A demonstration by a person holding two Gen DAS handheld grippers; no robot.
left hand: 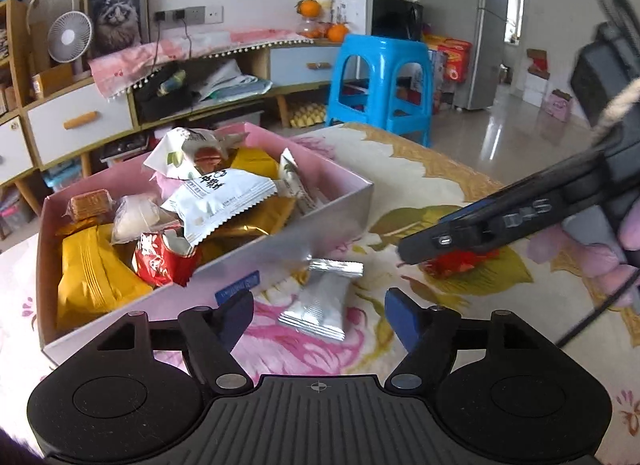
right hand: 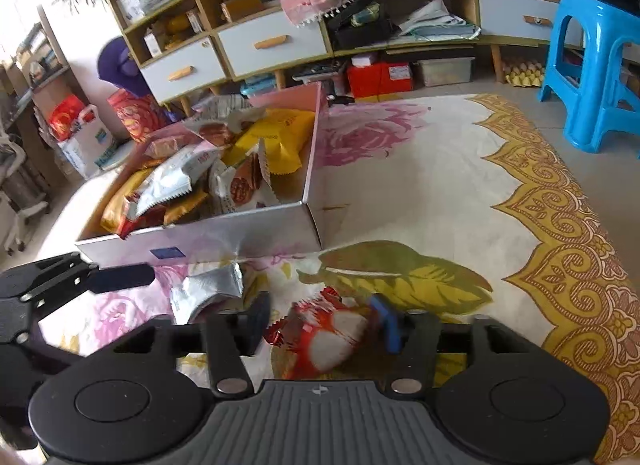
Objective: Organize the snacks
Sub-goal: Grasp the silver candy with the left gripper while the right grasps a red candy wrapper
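Note:
A silver snack packet (left hand: 320, 301) lies flat on the flowered cloth, just outside the pink box (left hand: 256, 257). My left gripper (left hand: 320, 319) is open around the packet, and neither pad touches it. In the right wrist view a red and white packet (right hand: 326, 335) lies on the cloth between the fingers of my right gripper (right hand: 322, 323). That gripper is open, with a small gap at the left pad. The silver packet (right hand: 208, 289) and a left finger (right hand: 120, 278) show at the left. The box (right hand: 240, 233) holds several wrapped snacks, yellow, white and red.
The flowered cloth (right hand: 420, 185) has free room to the right of the box. A blue plastic stool (right hand: 592, 73) stands beyond the cloth's far right edge. Low cabinets with drawers (right hand: 272, 43) line the back wall. A person's gloved hand (left hand: 592, 253) holds the right gripper.

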